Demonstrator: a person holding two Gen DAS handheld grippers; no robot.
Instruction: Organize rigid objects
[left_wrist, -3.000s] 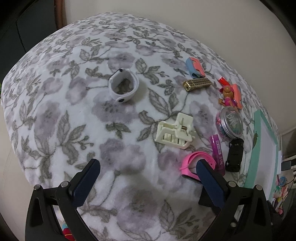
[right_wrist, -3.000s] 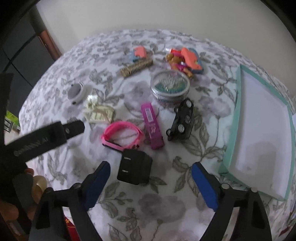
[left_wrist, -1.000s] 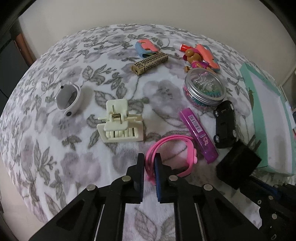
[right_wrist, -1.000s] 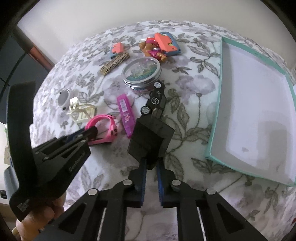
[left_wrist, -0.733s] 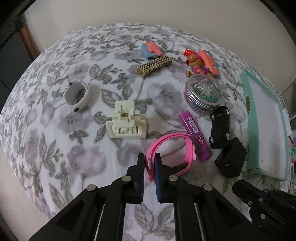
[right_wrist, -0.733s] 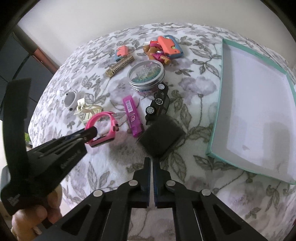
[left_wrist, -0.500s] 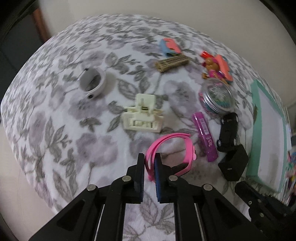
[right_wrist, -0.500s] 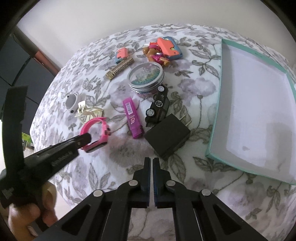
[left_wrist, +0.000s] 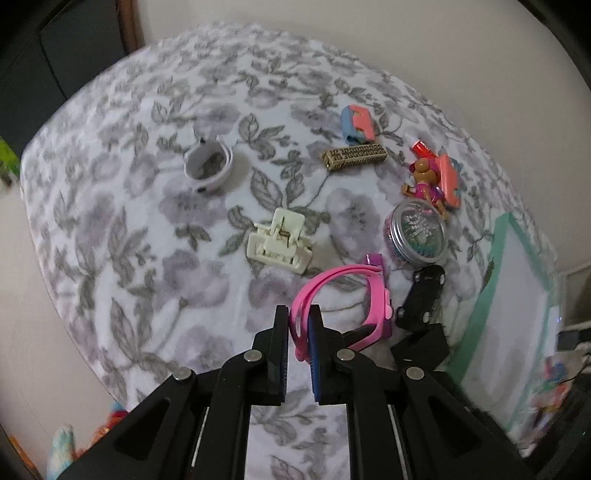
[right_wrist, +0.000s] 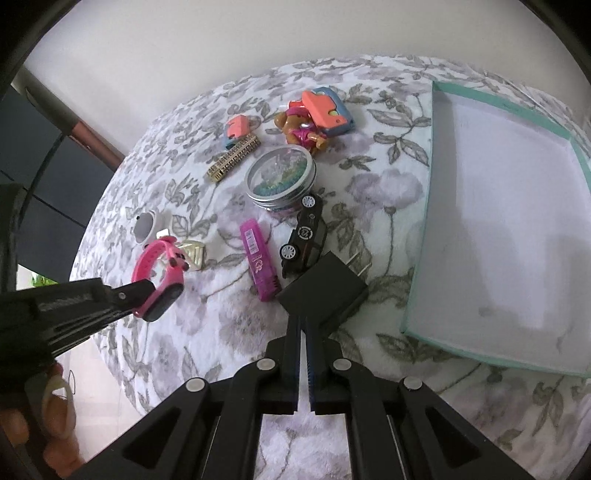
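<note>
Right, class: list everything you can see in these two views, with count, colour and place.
floral cloth: one, white and grey, under everything
tray: one, teal rim, white inside, far right
tin: one, silver, clear lid, centre
toy car: one, black, just below the tin
purple case: one, left of the car
adapter: one, black, below the car
doll: one, brown and pink, above the tin
gold bar: one, left of the tin
hair claw: one, cream, mid cloth
white band: one, far left
pink watch: one, held
left gripper: shut on the watch strap
right gripper: shut, at the adapter's near edge
</note>
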